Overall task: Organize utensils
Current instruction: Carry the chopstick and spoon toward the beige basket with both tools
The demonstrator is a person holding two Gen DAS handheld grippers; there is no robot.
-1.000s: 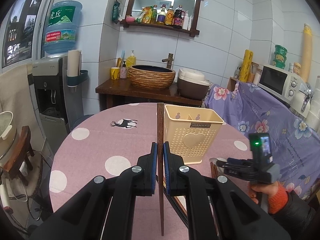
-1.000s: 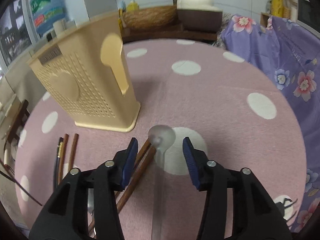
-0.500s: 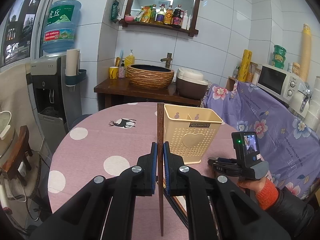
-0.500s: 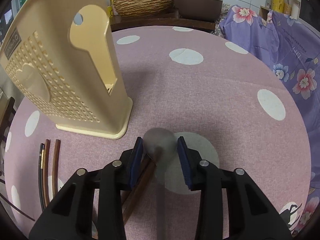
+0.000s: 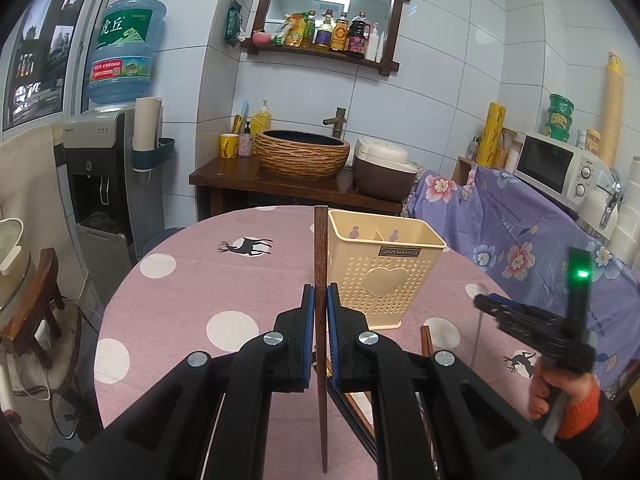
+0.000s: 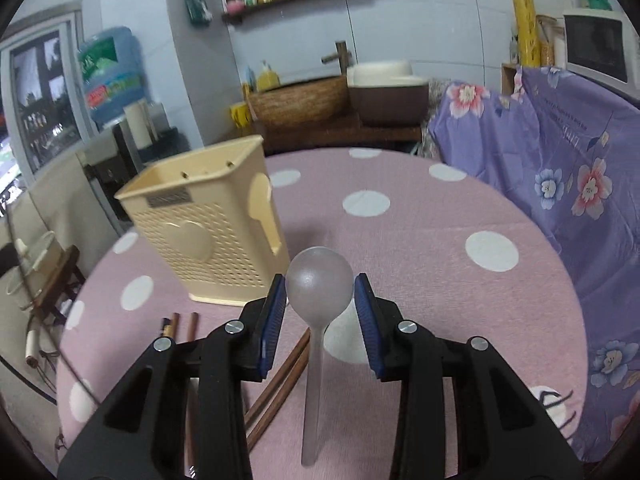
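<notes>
- Left wrist view: my left gripper [image 5: 320, 308] is clenched on a dark wooden chopstick [image 5: 320, 248], held upright just beside the near-left corner of the cream utensil holder [image 5: 384, 268].
- Right wrist view: my right gripper [image 6: 320, 300] has a translucent spoon [image 6: 319, 284] between its jaws, which are closing; the bowl looks pinched between the blue pads [image 6: 273, 312] and lifted off the cloth, though I can't be sure the grip is firm.
- I judge the step as pickup done, delivery pending: nothing shows in the holder's visible compartments.
- Next, each utensil needs raising above the holder's rim, lining up over a compartment, then lowering before letting go.
- More chopsticks [image 6: 280, 384] lie on the pink polka-dot tablecloth [image 6: 460, 300] in front of the holder.
- Behind: tiled walls, a water dispenser [image 5: 108, 152], a wooden basin [image 5: 302, 154], a microwave [image 5: 560, 170].
</notes>
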